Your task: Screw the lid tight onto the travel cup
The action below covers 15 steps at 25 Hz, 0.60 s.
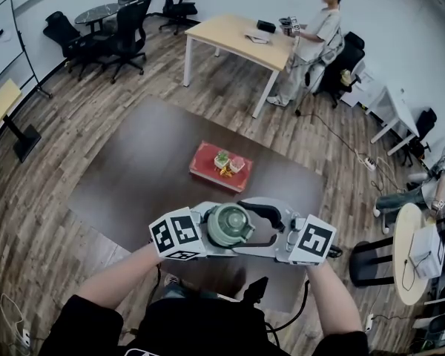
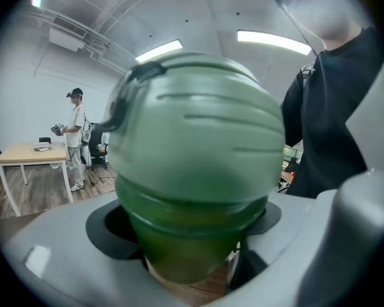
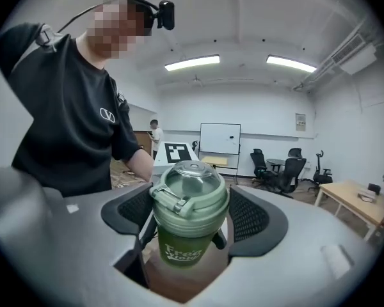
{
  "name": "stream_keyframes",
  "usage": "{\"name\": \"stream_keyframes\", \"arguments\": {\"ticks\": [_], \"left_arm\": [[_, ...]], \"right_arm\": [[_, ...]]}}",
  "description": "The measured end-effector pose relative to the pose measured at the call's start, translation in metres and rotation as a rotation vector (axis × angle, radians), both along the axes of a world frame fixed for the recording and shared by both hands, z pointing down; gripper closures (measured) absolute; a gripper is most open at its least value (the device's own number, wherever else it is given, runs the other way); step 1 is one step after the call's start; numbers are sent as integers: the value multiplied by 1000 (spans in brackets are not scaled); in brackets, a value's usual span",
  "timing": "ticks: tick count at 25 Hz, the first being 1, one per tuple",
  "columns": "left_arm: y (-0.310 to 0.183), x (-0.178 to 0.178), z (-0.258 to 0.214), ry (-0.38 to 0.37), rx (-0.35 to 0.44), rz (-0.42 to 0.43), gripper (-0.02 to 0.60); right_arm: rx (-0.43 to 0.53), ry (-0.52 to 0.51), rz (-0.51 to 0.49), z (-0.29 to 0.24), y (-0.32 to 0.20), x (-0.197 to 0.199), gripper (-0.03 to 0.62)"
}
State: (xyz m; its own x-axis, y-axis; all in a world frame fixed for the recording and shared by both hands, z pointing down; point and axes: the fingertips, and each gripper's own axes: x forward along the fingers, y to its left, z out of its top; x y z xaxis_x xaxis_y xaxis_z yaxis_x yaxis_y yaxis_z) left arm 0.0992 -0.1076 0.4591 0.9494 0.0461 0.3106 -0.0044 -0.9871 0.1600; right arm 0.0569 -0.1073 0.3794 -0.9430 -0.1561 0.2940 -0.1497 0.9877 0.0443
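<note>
I hold a green travel cup up in front of my chest, above the near edge of the dark table. Its domed green lid (image 1: 230, 225) with a clear top and a flip latch sits on it. My left gripper (image 1: 216, 232) is shut on the cup's translucent green body (image 2: 192, 235) just under the lid (image 2: 198, 126), which fills the left gripper view. My right gripper (image 1: 251, 225) comes in from the right, and its black pads (image 3: 249, 216) close against both sides of the lid (image 3: 191, 190). The printed body (image 3: 178, 251) shows below the lid.
A dark table (image 1: 133, 176) lies below, with a red tray (image 1: 208, 170) of small things at its middle. Beyond it another person (image 1: 315, 35) stands by a wooden table (image 1: 230, 35). Office chairs (image 1: 111, 28) stand at the back left.
</note>
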Motion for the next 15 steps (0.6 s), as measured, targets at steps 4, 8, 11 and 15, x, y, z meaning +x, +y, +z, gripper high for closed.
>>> {"name": "stream_keyframes", "arguments": {"ticks": [4, 8, 11, 15], "left_arm": [[-16, -5, -1, -4, 17, -113, 166], [-28, -8, 9, -44, 54, -214, 166], [-27, -7, 13, -65, 73, -226, 166], [-24, -8, 15, -62, 53, -195, 166]], "right_arm": [[23, -23, 217, -3, -11, -6, 212], [4, -25, 597, 4, -18, -7, 214], [9, 24, 725, 9, -17, -9, 212], [-30, 38, 654, 11, -15, -8, 210]]}}
